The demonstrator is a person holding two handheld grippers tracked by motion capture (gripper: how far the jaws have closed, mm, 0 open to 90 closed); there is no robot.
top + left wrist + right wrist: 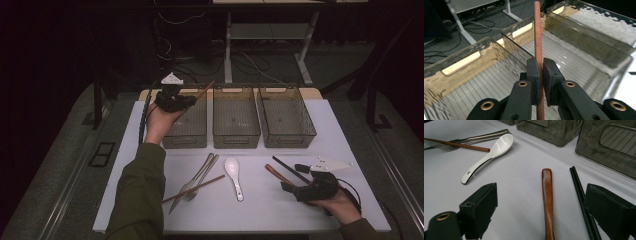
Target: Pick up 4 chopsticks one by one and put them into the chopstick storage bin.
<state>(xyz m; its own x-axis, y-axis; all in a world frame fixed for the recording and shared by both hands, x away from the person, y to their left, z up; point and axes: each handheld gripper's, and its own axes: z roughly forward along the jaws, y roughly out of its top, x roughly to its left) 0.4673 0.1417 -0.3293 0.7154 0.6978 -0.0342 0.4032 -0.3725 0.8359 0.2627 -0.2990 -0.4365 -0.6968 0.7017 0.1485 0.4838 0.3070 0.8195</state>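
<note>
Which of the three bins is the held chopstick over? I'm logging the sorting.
The leftmost bin: the left tool holds the brown chopstick above it.

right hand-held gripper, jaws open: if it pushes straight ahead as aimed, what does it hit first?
Likely the brown wooden handle lying on the table between the open jaws of the right hand-held gripper, with the black chopsticks just beside it. Depth is hard to judge.

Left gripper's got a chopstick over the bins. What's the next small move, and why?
Probably lower the left gripper and open it. It is shut on the brown chopstick, held above the left bin, which looks empty, so a release should drop the chopstick inside.
</note>
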